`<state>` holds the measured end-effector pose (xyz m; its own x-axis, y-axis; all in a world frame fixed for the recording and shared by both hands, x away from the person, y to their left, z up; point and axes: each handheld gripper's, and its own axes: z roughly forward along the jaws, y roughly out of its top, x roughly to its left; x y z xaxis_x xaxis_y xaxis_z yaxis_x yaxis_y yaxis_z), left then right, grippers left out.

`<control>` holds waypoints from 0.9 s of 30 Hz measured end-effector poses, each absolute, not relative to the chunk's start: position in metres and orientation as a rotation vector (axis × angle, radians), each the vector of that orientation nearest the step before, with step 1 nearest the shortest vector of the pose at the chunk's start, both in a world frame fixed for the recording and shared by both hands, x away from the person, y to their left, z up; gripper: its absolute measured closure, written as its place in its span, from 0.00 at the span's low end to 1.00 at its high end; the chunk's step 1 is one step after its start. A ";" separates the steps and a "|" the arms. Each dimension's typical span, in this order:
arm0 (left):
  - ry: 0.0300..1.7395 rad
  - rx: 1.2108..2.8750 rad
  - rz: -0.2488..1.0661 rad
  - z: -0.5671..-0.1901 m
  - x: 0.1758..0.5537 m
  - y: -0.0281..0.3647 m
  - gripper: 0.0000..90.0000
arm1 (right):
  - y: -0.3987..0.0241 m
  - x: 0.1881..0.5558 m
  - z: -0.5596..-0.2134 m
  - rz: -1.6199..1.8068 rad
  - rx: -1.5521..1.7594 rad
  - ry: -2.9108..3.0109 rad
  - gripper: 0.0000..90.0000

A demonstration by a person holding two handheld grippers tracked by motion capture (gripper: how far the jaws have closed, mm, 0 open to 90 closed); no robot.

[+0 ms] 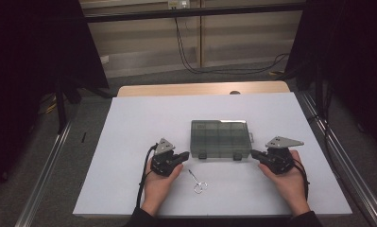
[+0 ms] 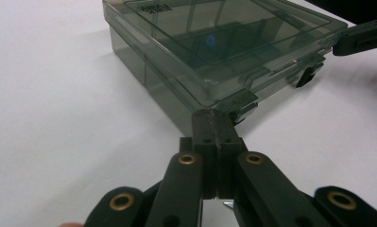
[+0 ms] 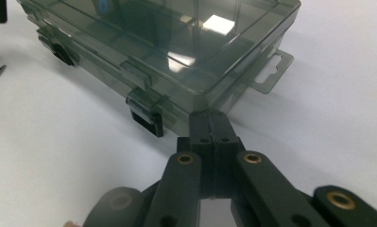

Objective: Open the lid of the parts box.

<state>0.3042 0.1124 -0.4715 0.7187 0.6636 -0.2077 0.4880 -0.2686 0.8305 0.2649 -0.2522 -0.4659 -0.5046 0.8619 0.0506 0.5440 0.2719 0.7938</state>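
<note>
Nearest the person, a small pair of scissors (image 1: pixel 199 182) lies on the white tabletop (image 1: pixel 129 142) between the two hands. Just beyond, the left hand-held gripper (image 1: pixel 180 157) and the right hand-held gripper (image 1: pixel 256 154) each point inward, jaws pressed together and holding nothing. Between them sits the smoky plastic box (image 1: pixel 219 138), lid down, its long axis running left to right. Each set of tips sits at a front corner of the box, equally near, beside the front latches (image 3: pixel 146 117), so a two-handed move on the box seems likely.
</note>
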 end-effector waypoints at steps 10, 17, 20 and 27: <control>0.887 1.909 0.223 -0.469 0.308 0.110 1.00 | -0.252 0.264 -0.459 1.156 1.275 2.109 1.00; 0.890 1.877 0.217 -0.463 0.314 0.108 1.00 | -0.250 0.265 -0.451 1.183 1.261 2.087 1.00; 0.883 1.861 0.216 -0.460 0.315 0.104 1.00 | -0.249 0.266 -0.449 1.190 1.265 2.064 1.00; 0.874 1.834 0.211 -0.451 0.322 0.101 1.00 | -0.248 0.270 -0.444 1.223 1.257 2.053 1.00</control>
<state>0.3224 0.1012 -0.4510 0.7182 0.6507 -0.2463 0.4670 -0.1885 0.8639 0.2697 -0.2482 -0.4441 -0.4911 0.8678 0.0761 0.4802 0.1968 0.8548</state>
